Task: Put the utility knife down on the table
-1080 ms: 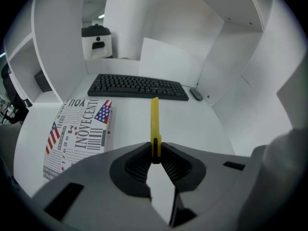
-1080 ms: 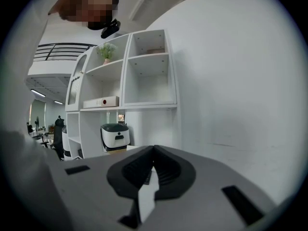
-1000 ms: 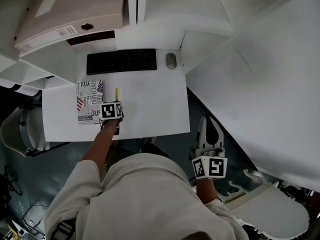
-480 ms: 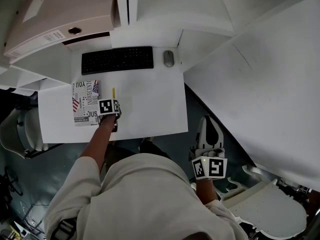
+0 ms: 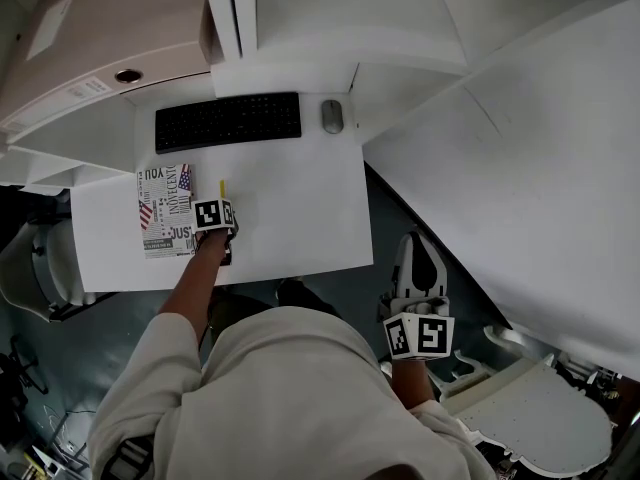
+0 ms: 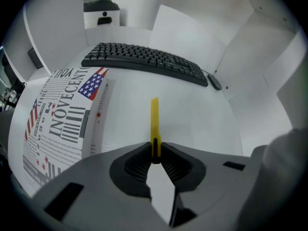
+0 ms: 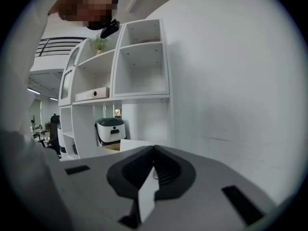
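Note:
A yellow utility knife (image 6: 154, 121) sticks forward out of my left gripper (image 6: 155, 150), which is shut on its rear end. In the head view the left gripper (image 5: 223, 204) points steeply down over the white table (image 5: 300, 208), and the knife (image 5: 222, 186) lies just right of a printed booklet (image 5: 166, 210). Whether the knife touches the table is not clear. My right gripper (image 5: 414, 240) hangs off the table's right side beside the person's body. In its own view the right gripper (image 7: 154, 150) is shut with nothing between the jaws.
A black keyboard (image 5: 228, 120) and a mouse (image 5: 331, 116) lie at the table's far edge. The same keyboard (image 6: 144, 61) shows beyond the knife. A chair (image 5: 30, 268) stands at the left. White shelves (image 7: 120, 71) and a white wall face the right gripper.
The left gripper has sunk toward the table with the knife still in it. The head view has drifted, so the table sits further left. The right gripper has hardly moved.

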{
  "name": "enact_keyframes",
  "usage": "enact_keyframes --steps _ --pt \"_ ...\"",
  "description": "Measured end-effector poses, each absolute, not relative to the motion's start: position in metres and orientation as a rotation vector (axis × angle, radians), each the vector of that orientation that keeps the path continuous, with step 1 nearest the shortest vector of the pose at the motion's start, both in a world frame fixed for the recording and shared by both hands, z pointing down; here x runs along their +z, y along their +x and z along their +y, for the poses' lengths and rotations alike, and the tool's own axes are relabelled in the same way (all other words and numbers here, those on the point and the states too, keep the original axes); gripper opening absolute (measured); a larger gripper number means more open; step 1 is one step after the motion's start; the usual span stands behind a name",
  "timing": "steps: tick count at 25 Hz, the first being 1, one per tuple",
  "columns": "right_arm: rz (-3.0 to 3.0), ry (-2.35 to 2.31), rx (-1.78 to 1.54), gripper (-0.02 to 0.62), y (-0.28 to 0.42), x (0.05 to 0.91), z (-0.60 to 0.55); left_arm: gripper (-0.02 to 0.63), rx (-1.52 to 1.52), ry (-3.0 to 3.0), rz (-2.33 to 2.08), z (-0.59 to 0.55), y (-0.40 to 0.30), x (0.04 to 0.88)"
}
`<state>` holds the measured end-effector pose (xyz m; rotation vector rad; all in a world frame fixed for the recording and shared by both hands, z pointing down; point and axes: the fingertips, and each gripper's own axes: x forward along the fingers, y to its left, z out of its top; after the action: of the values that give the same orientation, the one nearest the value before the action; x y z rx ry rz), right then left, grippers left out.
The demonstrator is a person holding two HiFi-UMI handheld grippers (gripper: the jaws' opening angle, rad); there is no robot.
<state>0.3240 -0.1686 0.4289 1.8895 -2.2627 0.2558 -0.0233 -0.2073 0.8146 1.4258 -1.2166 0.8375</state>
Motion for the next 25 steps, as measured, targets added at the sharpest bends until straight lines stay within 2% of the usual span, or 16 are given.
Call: enact_keyframes --steps 25 --pt "-2.251 1.917 0.294 0.003 0.3337 0.4341 -0.1721 0.061 0.922 1.355 -1.110 -0.2046 -0.0218 0.8244"
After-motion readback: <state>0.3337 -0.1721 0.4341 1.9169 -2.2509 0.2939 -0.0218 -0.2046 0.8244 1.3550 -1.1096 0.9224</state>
